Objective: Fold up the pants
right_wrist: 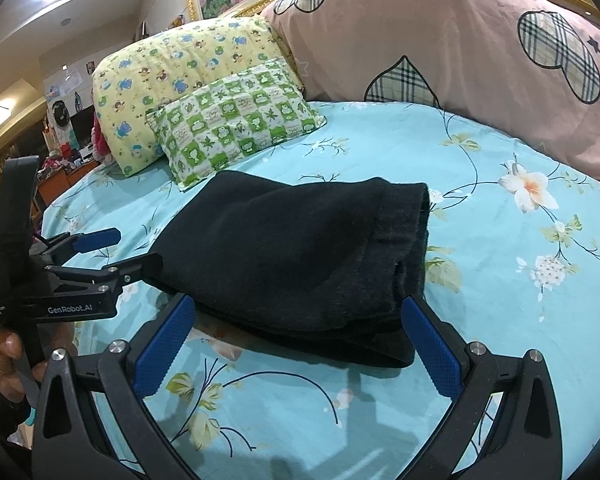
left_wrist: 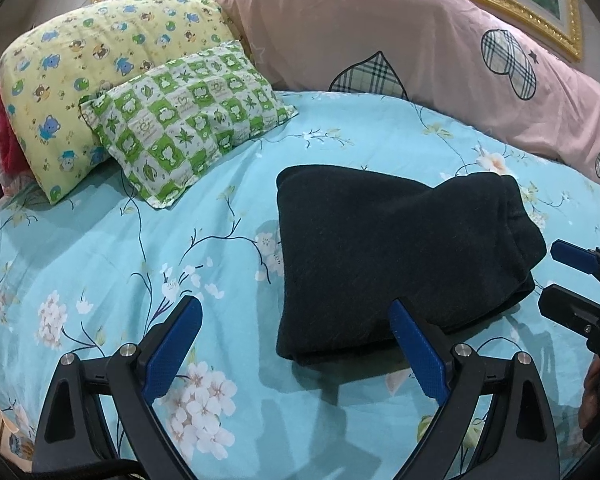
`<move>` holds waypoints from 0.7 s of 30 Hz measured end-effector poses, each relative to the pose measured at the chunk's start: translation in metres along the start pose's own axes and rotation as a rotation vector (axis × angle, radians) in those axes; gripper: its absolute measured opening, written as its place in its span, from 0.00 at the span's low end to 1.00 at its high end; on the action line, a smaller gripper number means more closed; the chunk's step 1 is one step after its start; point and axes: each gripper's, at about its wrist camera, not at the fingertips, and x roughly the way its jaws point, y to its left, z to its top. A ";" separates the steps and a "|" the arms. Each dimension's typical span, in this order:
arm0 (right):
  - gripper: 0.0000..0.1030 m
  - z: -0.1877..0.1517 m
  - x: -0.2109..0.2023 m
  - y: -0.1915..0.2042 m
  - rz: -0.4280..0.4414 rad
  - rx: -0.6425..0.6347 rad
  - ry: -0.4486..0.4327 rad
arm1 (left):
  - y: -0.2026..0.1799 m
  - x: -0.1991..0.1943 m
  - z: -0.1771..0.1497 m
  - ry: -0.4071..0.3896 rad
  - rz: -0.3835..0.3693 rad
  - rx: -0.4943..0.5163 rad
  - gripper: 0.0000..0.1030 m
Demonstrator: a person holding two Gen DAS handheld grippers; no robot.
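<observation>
The black pants [left_wrist: 400, 256] lie folded in a thick, roughly square bundle on the turquoise floral bedsheet [left_wrist: 100, 264]. My left gripper [left_wrist: 294, 308] is open, its right blue pad at the bundle's near edge and its left pad over bare sheet. In the right wrist view the pants [right_wrist: 300, 248] fill the middle. My right gripper [right_wrist: 299, 304] is open, with both blue pads [right_wrist: 164, 344] just in front of the bundle's near edge. Neither gripper holds cloth. The left gripper [right_wrist: 138, 248] shows at the bundle's left corner, and the right gripper [left_wrist: 552, 272] at its right side.
A yellow cartoon-print pillow [left_wrist: 88, 64] and a green checked pillow [left_wrist: 188, 120] lie at the back left. A long pink bolster with plaid hearts [left_wrist: 400, 40] runs along the headboard under a gold-framed painting [left_wrist: 540, 8]. A hand [right_wrist: 4, 360] grips the left handle.
</observation>
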 end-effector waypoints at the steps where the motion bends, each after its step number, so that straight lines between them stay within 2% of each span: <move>1: 1.00 0.000 -0.001 -0.001 -0.004 0.002 -0.002 | -0.001 0.001 0.001 -0.001 0.001 0.002 0.93; 21: 1.00 0.004 0.001 -0.013 -0.003 0.050 -0.005 | -0.010 0.007 0.008 0.006 0.000 0.032 0.93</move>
